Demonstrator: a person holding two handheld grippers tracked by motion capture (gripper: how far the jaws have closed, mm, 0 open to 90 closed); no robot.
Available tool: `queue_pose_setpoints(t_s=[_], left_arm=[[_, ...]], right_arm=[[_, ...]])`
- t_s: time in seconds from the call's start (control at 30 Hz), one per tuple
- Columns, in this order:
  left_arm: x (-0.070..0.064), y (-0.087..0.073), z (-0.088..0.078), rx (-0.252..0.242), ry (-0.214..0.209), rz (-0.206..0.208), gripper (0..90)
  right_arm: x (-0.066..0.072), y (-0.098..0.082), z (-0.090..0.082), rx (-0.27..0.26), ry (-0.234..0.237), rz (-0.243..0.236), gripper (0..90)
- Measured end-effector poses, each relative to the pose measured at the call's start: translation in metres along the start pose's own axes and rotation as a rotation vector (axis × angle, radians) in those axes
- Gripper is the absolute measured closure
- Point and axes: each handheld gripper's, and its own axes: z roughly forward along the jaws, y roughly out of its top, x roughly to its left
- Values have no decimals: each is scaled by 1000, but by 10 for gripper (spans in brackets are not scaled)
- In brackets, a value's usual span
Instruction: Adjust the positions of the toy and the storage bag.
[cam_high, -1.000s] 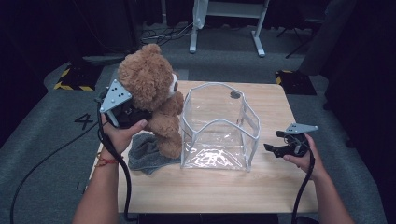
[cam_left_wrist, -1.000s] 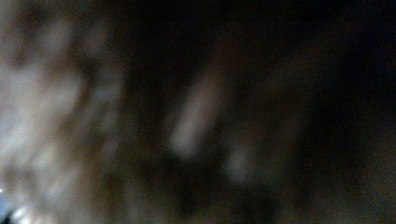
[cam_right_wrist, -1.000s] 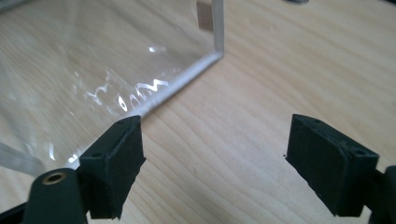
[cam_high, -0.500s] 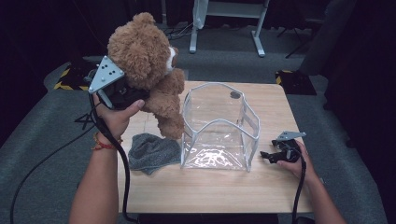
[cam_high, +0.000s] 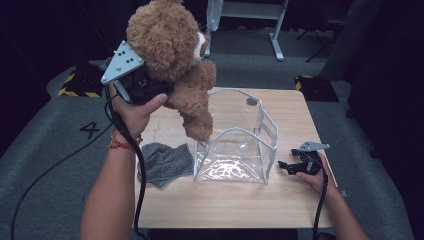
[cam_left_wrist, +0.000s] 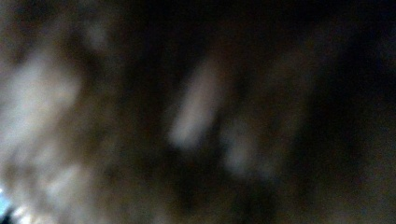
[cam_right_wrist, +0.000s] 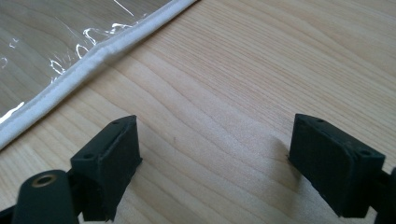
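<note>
A brown teddy bear (cam_high: 167, 42) hangs in the air above the table's left half, its feet dangling near the rim of a clear plastic bag (cam_high: 240, 145) with white trim. My left gripper (cam_high: 157, 87) is shut on the bear's back; its jaws are buried in the fur. Blurred brown fur (cam_left_wrist: 196, 116) is all I can make out in the left gripper view. To the right of the bag, my right gripper (cam_high: 286, 166) rests low at the table. Its jaws stand open (cam_right_wrist: 215, 154) over bare wood, with the bag's white edge (cam_right_wrist: 93, 56) just ahead.
A crumpled grey cloth (cam_high: 165, 162) lies on the wooden table (cam_high: 225, 205) left of the bag. A dark round mark (cam_high: 252, 101) sits at the table's far side. Grey floor surrounds the table, with a white stand (cam_high: 245, 15) beyond it.
The left hand has lifted the teddy bear off the table, up and slightly forward. The right hand has sunk toward the table beside the bag.
</note>
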Motion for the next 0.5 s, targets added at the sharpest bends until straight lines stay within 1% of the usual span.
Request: queue_pose_setpoints(t_s=[0.03, 0.07, 0.13, 0.2, 0.27, 0.33, 0.43, 0.47, 0.5], left_arm=[[-2, 2, 3, -3, -10, 4, 430], [-6, 4, 7, -4, -20, -1, 430], [-10, 7, 14, -4, -31, 15, 429], [-17, 8, 23, -4, -52, 9, 429], [-21, 9, 30, -6, -66, 14, 429], [-26, 8, 40, -5, -81, 4, 428], [-34, 4, 55, 14, -91, 18, 428], [-34, 2, 61, 24, -94, 33, 428], [-35, -1, 66, 25, -96, 28, 428]], right_arm=[[0, 0, 0, 0, 0, 0, 163], [0, 0, 0, 0, 0, 0, 163], [0, 0, 0, 0, 0, 0, 163], [0, 0, 0, 0, 0, 0, 163], [0, 0, 0, 0, -1, 0, 163], [0, 0, 0, -1, -2, 2, 163], [0, 0, 0, -1, -2, 2, 163], [0, 0, 0, -1, -2, 3, 163], [0, 0, 0, -1, -3, 3, 163]])
